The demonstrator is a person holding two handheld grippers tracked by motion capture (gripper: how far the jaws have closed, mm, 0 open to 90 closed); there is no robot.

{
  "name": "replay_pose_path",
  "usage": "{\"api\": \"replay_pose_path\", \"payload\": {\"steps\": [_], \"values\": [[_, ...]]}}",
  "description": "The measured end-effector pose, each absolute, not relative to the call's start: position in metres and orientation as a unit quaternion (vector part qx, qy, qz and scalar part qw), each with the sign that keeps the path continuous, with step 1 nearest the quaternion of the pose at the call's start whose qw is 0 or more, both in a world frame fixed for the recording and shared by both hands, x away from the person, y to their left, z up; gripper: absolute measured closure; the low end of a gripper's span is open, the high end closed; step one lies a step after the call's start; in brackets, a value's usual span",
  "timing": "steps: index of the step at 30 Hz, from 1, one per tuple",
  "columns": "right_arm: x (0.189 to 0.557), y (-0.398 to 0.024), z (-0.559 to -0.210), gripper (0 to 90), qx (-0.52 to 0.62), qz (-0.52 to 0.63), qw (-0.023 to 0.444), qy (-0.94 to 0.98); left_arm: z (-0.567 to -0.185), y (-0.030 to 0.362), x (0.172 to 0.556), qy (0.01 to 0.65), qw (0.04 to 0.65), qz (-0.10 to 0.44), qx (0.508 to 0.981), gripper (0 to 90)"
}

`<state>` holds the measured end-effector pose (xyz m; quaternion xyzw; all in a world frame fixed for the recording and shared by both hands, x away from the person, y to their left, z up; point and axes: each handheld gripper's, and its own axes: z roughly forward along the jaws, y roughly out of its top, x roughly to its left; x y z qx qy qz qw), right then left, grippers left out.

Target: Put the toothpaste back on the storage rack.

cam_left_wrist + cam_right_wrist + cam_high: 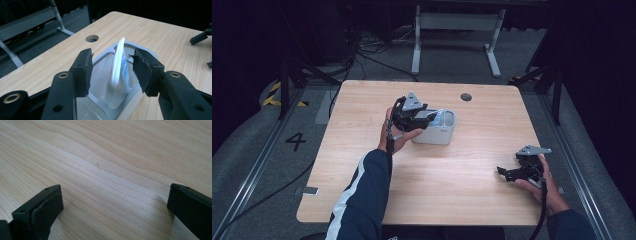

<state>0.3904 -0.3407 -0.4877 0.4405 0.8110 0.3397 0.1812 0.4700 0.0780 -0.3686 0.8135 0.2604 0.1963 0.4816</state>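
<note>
Looking down from the high view, we see the left gripper (428, 116) held over the near-left end of a pale grey bin (443, 131) that sits around the middle of the wooden table (362, 130). The right gripper (506, 173) rests low near the table's right front corner, well apart from the bin, with bare wood in front of it.

From above, the bin's contents are mostly hidden by the left gripper and hand (399, 137); we make out only a bluish-white patch inside. The left gripper view gives us what the high view cannot: a white flat pouch (120, 72) with red and blue print standing on edge inside the bin (140, 50), leaning slightly. The left gripper (111, 68) has its jaws spread wide on either side of the pouch, with a gap on each side, so nothing is gripped. Beyond the bin we see a round cable hole (92, 38) in the tabletop.

The right gripper view shows us its jaws set wide apart, holding nothing, just above plain wood grain.
</note>
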Motion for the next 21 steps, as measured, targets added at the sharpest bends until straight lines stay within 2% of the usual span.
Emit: {"api": "replay_pose_path", "payload": {"steps": [11, 21], "values": [[0.39, -0.341, -0.488, 0.3, 0.44, 0.339, 0.181, 0.812, -0.368, 0.093, 0.453, 0.243, 0.465, 0.206, 0.826, 45.7], [0.39, -0.341, -0.488, 0.3, 0.439, 0.339, 0.18, 0.812, -0.373, 0.122, 0.432, 0.245, 0.429, 0.228, 0.839, 36.4]]}}
